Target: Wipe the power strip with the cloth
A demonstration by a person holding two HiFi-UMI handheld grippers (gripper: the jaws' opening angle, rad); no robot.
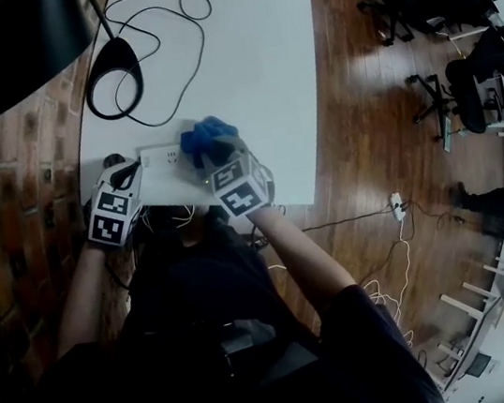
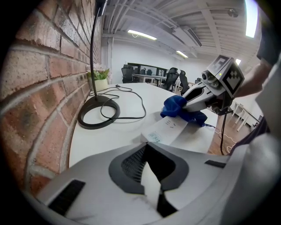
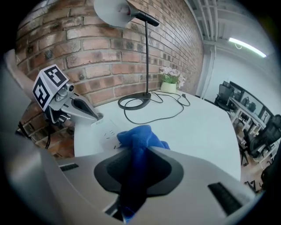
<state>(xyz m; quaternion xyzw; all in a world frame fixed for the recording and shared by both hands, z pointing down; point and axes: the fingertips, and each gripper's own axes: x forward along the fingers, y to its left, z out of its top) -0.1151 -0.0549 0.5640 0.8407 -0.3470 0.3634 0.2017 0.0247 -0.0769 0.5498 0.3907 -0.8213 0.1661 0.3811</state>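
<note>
Power strip point(image 1: 162, 159), white and flat, lies on the white bench point(image 1: 260, 71) near the edge by the brick wall point(image 2: 48, 66), with the left gripper point(image 2: 147, 147) closed tight on its near end. A bunched blue cloth point(image 3: 138, 136) rests on the strip's other end, and the right gripper point(image 3: 140, 149) is clamped on it, the fabric filling the gap between its jaws. Farther along the bench stand a desk lamp's ring base point(image 1: 112, 68) and its looping black cable point(image 1: 174, 56), well apart from the strip.
</note>
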